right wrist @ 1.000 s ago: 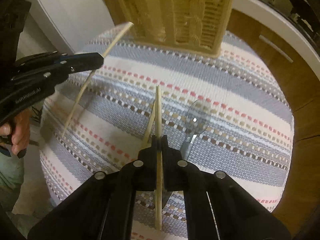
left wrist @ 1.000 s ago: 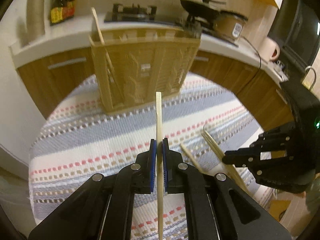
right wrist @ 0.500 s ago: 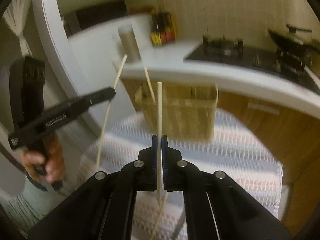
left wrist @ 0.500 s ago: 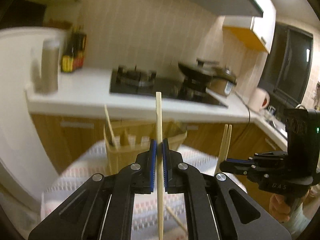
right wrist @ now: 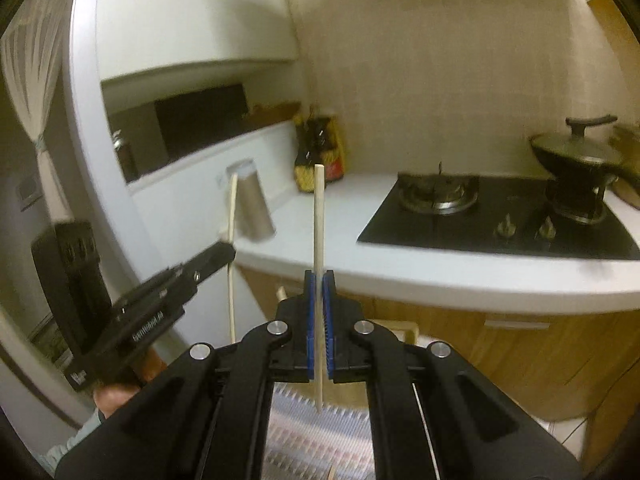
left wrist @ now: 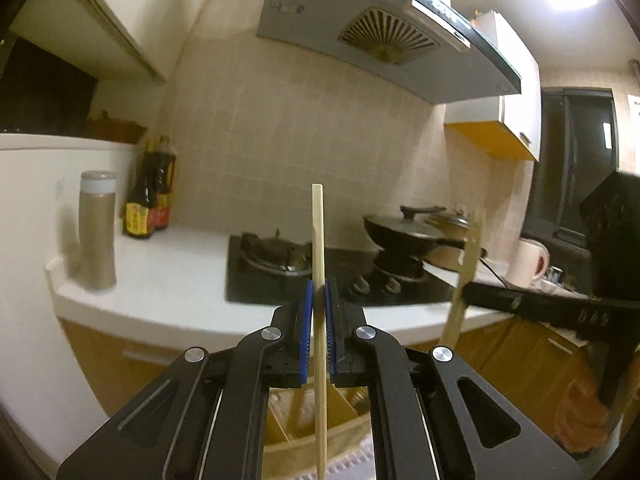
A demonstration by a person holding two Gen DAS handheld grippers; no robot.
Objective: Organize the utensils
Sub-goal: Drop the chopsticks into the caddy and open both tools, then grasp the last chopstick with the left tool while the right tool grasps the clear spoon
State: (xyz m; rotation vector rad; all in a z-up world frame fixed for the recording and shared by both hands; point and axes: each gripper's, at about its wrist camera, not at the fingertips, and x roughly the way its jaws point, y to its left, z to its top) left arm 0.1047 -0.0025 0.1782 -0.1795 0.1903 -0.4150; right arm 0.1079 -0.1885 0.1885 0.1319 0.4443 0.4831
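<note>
My left gripper [left wrist: 319,300] is shut on a wooden chopstick [left wrist: 319,240] held upright, high above the table. My right gripper [right wrist: 319,284] is shut on another wooden chopstick [right wrist: 319,216], also upright. In the left wrist view the right gripper [left wrist: 464,294] shows at the right with its chopstick [left wrist: 464,276]. In the right wrist view the left gripper [right wrist: 226,252] shows at the left with its chopstick [right wrist: 231,240]. The slatted wooden utensil holder [left wrist: 344,408] is partly visible below my left gripper, mostly hidden by the fingers.
A white kitchen counter [left wrist: 168,280] holds a gas hob [left wrist: 280,268], a black pan [left wrist: 404,234], sauce bottles [left wrist: 150,200] and a metal flask [left wrist: 97,232]. A range hood [left wrist: 380,28] hangs above. A striped tablecloth [right wrist: 312,432] shows below the right gripper.
Both grippers have risen from the striped table and tilted up, each still holding its chopstick. The views now face the counter and wall; the holder has dropped to the bottom edge.
</note>
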